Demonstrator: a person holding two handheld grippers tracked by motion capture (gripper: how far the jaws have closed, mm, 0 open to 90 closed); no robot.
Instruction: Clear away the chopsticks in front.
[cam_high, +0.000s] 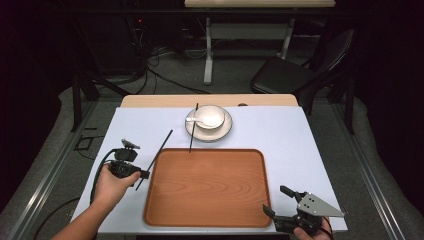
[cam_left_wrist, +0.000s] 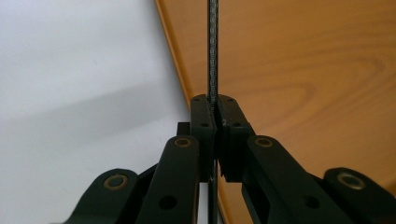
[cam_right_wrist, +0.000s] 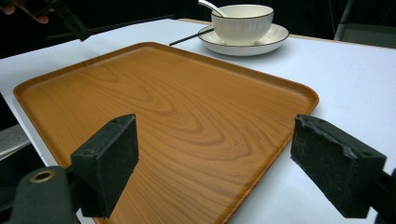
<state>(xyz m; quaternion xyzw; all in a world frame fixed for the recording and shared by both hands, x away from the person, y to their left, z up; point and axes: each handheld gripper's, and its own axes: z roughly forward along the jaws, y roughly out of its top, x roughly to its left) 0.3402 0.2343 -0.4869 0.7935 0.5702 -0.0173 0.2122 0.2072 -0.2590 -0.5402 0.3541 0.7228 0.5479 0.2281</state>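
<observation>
**A:** Nearest the person, at the table's front right corner — what is seen?

**B:** The right gripper (cam_high: 276, 201), held in a hand at the lower edge of the high view. Its jaws are spread wide with nothing between them; in the right gripper view the two black pads (cam_right_wrist: 108, 163) frame the near corner of the wooden tray (cam_right_wrist: 196, 121).

**A:** And the tray itself?

**B:** A rectangular wood-grain tray (cam_high: 207, 185) with rounded corners and a raised rim, lying flat on the white table covering (cam_high: 300, 145). Nothing lies in it.

**A:** The left side?

**B:** The left gripper (cam_high: 144, 174), held in the left hand (cam_high: 112, 184), sits just beside the tray's left edge. Its jaws are pressed together on a black chopstick (cam_high: 155, 159) — the left gripper view shows the thin stick (cam_left_wrist: 213, 51) pinched between the closed pads and running straight ahead over the tray rim. In the high view the stick slants up and away from the gripper.

**A:** Farther back?

**B:** A second chopstick (cam_high: 193, 128) lies past the tray's far edge, its far end resting on a white saucer (cam_high: 225, 131). On the saucer stands a white bowl (cam_high: 212, 116) holding a white spoon (cam_high: 196, 120). Beyond the table, a dark chair (cam_high: 295, 72) stands on the floor.
</observation>
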